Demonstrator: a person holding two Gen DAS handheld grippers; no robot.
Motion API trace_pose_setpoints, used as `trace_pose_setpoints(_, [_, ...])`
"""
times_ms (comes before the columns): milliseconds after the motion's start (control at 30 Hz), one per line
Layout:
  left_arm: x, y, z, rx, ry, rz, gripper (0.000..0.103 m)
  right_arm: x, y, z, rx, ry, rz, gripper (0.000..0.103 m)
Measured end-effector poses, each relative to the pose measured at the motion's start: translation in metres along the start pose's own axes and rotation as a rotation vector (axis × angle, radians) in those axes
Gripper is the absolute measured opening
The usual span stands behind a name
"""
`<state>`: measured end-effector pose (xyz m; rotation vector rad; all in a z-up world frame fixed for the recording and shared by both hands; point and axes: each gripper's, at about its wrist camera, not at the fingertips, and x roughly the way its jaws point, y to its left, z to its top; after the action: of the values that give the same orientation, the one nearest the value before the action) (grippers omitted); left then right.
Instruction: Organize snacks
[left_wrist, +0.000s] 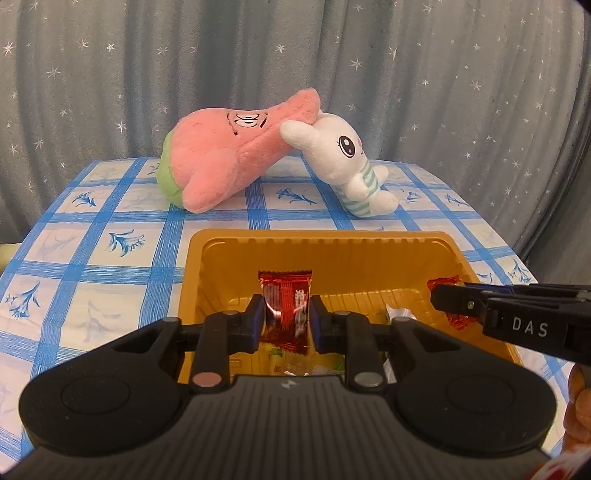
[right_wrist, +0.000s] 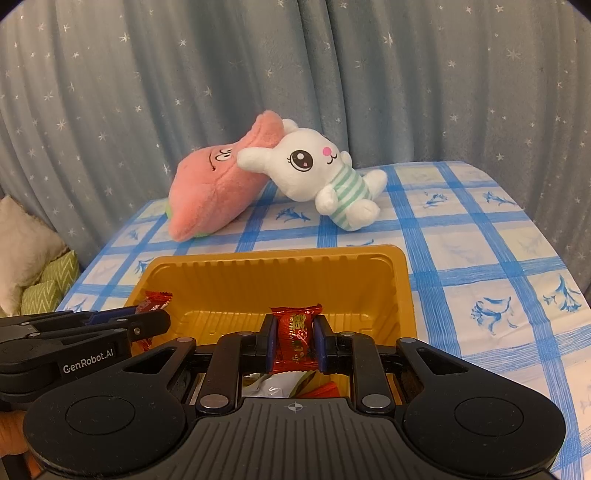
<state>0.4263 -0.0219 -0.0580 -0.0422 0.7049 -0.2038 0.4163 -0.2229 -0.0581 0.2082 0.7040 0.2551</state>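
Red foil shows between both pairs of fingers. The left gripper (left_wrist: 286, 319) has a red snack (left_wrist: 285, 306) standing on edge between its fingers over the tray (left_wrist: 325, 236); that view is blurred at the wrapper, and whether the pads are pressing on it or have just let go cannot be told. The right gripper (right_wrist: 295, 341) is clenched on a second red snack (right_wrist: 297, 338), held upright by its middle above the same tray, likely so it can be set down inside. Both grippers tilt down into the tray, side by side, which suits dropping snacks in.

Below the fingers, more wrappers lie on the tray floor, pale and red ones, but the gripper bodies cover most of them, so their number and kind stay unclear. A hand shows only as a sliver at the right edge of the left view.

Beyond the tray, the checked cloth on the table (right_wrist: 480, 258) is bare up to two toys: a pink plush (left_wrist: 229, 155) lying tilted, and a white rabbit (left_wrist: 347, 162) leaning against it. A starred curtain (left_wrist: 406, 74) closes the back. Cushions (right_wrist: 33, 266) sit left of the table in the right view, cut off by the frame.
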Motion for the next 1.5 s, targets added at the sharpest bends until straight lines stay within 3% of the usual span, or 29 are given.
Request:
trace_pose_setpoints(1133, [-0.003,0.012,-0.005,0.018,0.005,0.034,0.032,0.001,0.014,0.0,-0.018,-0.034,0.028,0.022])
trace_pose_setpoints(1267, [-0.004,0.015,-0.006,0.021,0.005,0.041,0.037,0.003,0.012,0.0,-0.002,-0.045,0.057,0.022])
trace_pose_setpoints(1300, [-0.005,0.016,-0.006,0.021,0.003,0.042,0.041,0.004,0.01,0.001,0.011,-0.042,0.062,0.026])
trace_pose_setpoints(1333, [-0.005,0.016,-0.006,0.022,0.001,0.043,0.043,0.004,0.008,0.001,0.027,-0.045,0.055,0.045])
trace_pose_setpoints(1400, [-0.005,0.017,-0.006,0.022,-0.001,0.045,0.047,0.002,0.003,0.002,0.056,-0.066,0.05,0.064])
trace_pose_setpoints(1500, [-0.005,0.018,-0.006,0.021,-0.001,0.049,0.053,-0.001,-0.004,0.005,0.077,-0.074,0.031,0.064])
